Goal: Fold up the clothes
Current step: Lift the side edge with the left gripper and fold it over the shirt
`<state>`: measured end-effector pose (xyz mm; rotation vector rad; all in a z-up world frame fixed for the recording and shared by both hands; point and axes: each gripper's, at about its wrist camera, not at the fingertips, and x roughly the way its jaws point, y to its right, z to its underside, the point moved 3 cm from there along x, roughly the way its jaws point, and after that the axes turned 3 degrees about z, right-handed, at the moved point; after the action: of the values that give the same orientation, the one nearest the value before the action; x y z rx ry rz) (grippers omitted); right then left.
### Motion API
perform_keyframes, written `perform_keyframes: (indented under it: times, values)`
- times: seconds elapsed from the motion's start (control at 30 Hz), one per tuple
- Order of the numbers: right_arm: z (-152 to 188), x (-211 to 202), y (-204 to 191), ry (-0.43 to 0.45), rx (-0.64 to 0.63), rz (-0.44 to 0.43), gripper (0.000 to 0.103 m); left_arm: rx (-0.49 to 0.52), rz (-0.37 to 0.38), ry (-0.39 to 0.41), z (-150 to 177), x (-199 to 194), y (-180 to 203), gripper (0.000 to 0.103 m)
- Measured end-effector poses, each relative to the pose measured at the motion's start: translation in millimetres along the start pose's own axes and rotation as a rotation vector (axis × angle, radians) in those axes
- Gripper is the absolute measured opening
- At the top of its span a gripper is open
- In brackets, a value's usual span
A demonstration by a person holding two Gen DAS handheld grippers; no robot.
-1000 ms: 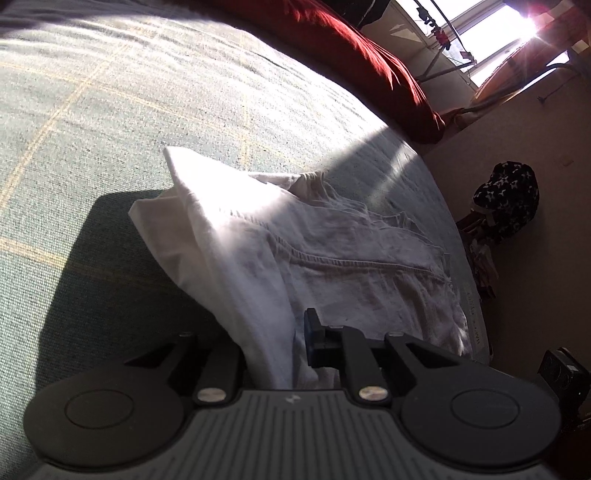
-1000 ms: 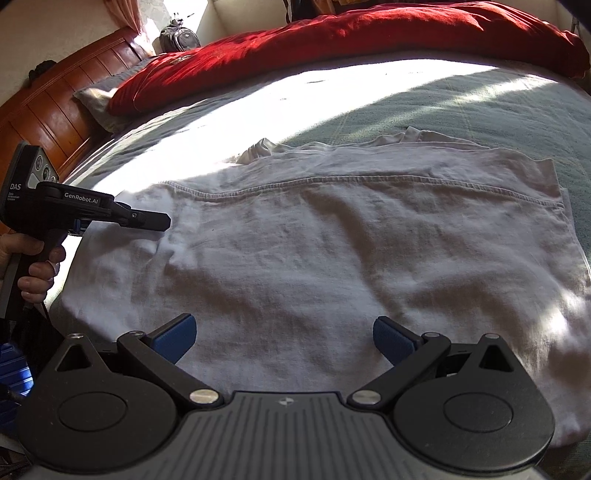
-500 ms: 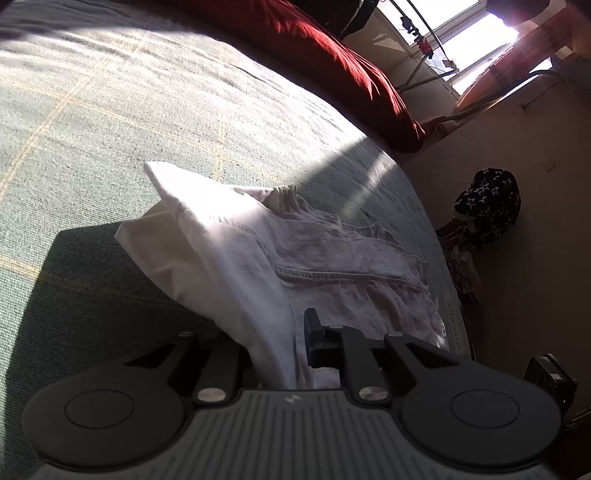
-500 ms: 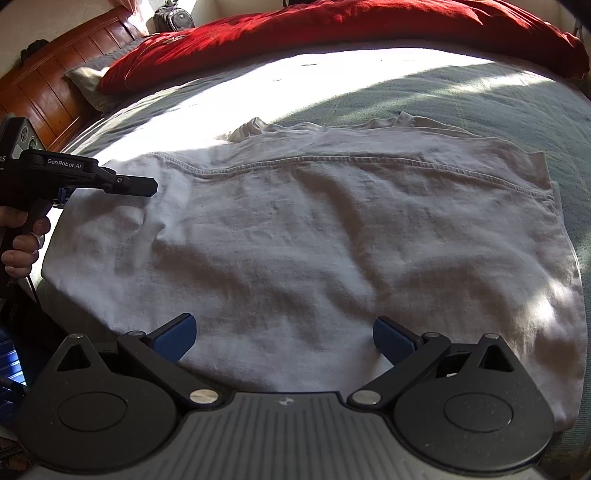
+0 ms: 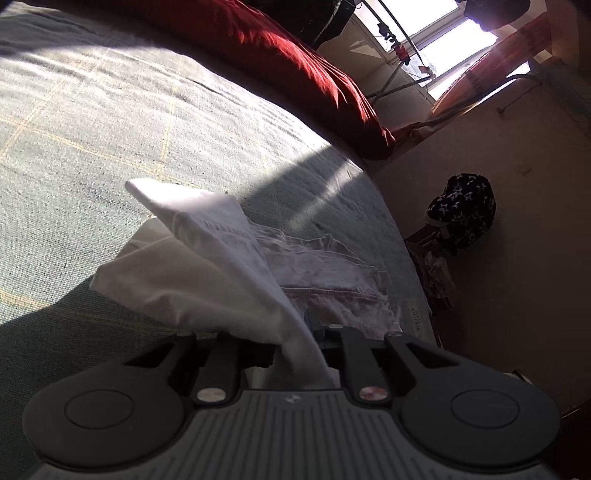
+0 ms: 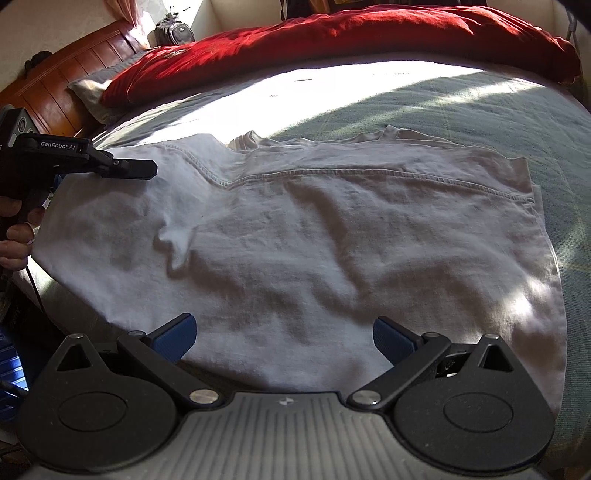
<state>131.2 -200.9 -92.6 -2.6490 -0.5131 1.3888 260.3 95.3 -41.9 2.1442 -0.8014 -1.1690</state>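
Note:
A white garment (image 6: pixel 314 240) lies spread on the green bed cover (image 6: pixel 498 110). In the left wrist view its left edge (image 5: pixel 229 266) is lifted off the bed and drapes up into my left gripper (image 5: pixel 306 339), which is shut on the cloth. From the right wrist view that same left gripper (image 6: pixel 147 170) is at the left, held by a hand (image 6: pixel 16 236), with the raised cloth edge under it. My right gripper (image 6: pixel 283 338) hovers over the near edge of the garment, open, with nothing between its blue pads (image 6: pixel 177 334).
A red duvet (image 6: pixel 351 33) and a pillow (image 6: pixel 92 92) lie along the far side of the bed, against a wooden headboard (image 6: pixel 55 81). Beside the bed, on the carpet, lies a dark star-patterned item (image 5: pixel 463 206). A window (image 5: pixel 461 40) shines brightly.
My left gripper has risen and pulled the garment's left edge up and inward, so a fold now lifts over the flat part. The right gripper has stayed open over the near edge.

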Motion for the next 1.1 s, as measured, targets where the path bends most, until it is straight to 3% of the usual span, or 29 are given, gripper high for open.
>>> perform_keyframes:
  times: [0.57,0.87,1.1]
  values:
    - [14.6,-31.3,49.8,0.078,0.085,-0.040,0.103,0.013,0.083,0.014,-10.1,48.0,101.7,0.012]
    - [28.2,-60.4,79.1,0.131,0.116,-0.045,0.103,0.017,0.065,-0.065,-1.9,112.2,137.8,0.013]
    - [38.8,-81.7,108.4,0.178,0.167,-0.033,0.103,0.016,0.005,-0.122,4.2,150.7,154.4,0.013]
